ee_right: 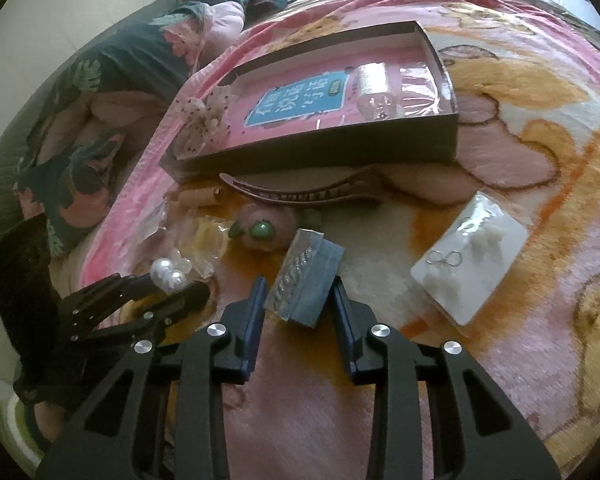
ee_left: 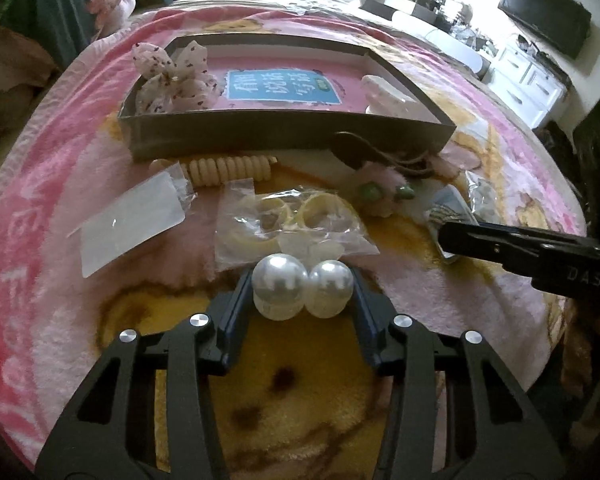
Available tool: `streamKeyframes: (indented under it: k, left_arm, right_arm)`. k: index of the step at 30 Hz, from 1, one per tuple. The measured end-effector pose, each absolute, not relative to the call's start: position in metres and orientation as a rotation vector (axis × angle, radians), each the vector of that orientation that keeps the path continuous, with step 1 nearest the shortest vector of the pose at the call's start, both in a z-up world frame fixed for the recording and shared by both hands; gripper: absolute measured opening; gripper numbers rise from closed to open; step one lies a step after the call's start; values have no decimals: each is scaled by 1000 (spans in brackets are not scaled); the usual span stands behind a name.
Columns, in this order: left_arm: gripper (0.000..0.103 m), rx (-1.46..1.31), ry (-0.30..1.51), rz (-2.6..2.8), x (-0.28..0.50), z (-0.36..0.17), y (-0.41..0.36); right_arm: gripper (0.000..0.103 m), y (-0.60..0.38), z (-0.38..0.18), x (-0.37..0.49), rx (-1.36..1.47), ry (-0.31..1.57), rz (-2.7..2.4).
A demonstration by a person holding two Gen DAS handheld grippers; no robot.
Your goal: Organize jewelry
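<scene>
A pair of large white pearls (ee_left: 302, 280) on a clear piece sits between the fingers of my left gripper (ee_left: 302, 294), whose pads press on both sides; it is shut on them just above the pink blanket. The right wrist view shows that same left gripper (ee_right: 172, 284) at the lower left. My right gripper (ee_right: 299, 296) is shut on a blue-grey packet (ee_right: 304, 276) with a silver beaded piece on it. Its black fingers (ee_left: 480, 240) enter the left wrist view from the right. An open dark box (ee_left: 284, 132) with a pink floor lies beyond both.
Inside the box (ee_right: 320, 148) lie a floral bow (ee_left: 172, 76) and a clear packet (ee_right: 374, 88). On the blanket lie a cream coil hair tie (ee_left: 228, 168), a bag of yellow rings (ee_left: 292, 220), a white card (ee_left: 128, 224), a brown hair clip (ee_right: 300, 194), a pink pom with green beads (ee_right: 260, 230) and an earring card (ee_right: 472, 256).
</scene>
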State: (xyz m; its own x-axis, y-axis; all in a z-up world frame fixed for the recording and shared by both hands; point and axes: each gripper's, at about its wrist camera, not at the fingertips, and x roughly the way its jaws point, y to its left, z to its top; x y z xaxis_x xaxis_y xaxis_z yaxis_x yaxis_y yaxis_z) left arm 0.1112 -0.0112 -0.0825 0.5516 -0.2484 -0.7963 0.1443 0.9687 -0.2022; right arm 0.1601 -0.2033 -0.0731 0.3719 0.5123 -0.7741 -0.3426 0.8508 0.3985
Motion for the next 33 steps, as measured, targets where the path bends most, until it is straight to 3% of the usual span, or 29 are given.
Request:
streamKeyframes:
  k: [33]
  left_arm:
    - [38,-189,865,-187,75,-36,39]
  right_arm:
    - [30,-198,-17,117,164,942,662]
